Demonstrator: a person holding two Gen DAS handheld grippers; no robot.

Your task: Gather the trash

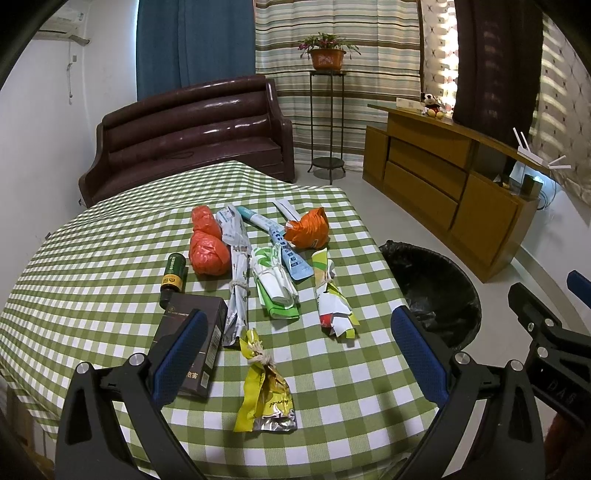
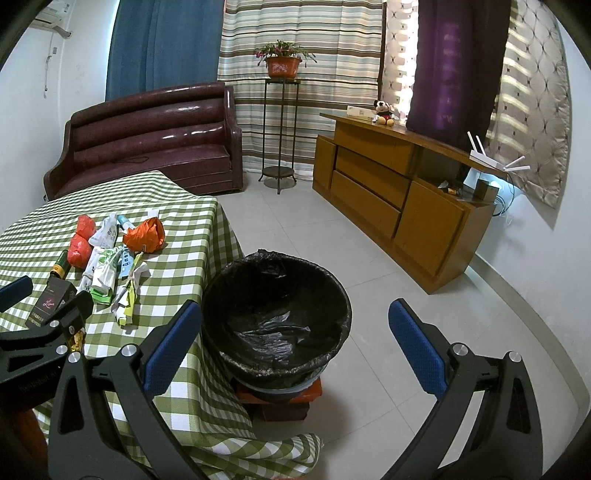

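A table under a green-and-white checked cloth (image 1: pixel 110 236) fills the left of the room, with a dark brown leather sofa (image 1: pixel 192 136) behind its far edge, striped curtains (image 1: pixel 332 22) beyond, and a wooden sideboard (image 1: pixel 443 184) along the right wall on a pale tiled floor (image 2: pixel 388 295).

Left to right across the cloth lie a small green glass bottle (image 1: pixel 173 275) on its side, a black cardboard carton (image 1: pixel 192 343) near the front edge, two red crumpled plastic bags (image 1: pixel 207 243), a silver wrapper tied with string (image 1: pixel 238 291), a gold foil wrapper knotted with twine (image 1: pixel 266 387) closest to the front edge, a green-and-white tied packet (image 1: pixel 275 288), a blue-and-white tube pack (image 1: pixel 280 243), an orange crumpled bag (image 1: pixel 308 229) towards the far right corner, and a white-yellow tied wrapper (image 1: pixel 334 302).

Just past the table's right edge stands a round bin lined with black plastic (image 2: pixel 277 314), raised on a reddish box (image 2: pixel 284 400).

The left gripper (image 1: pixel 299 360) hovers over the gold wrapper, fingers spread wide and empty. The right gripper (image 2: pixel 295 349) hangs over the bin, fingers likewise apart, holding nothing.
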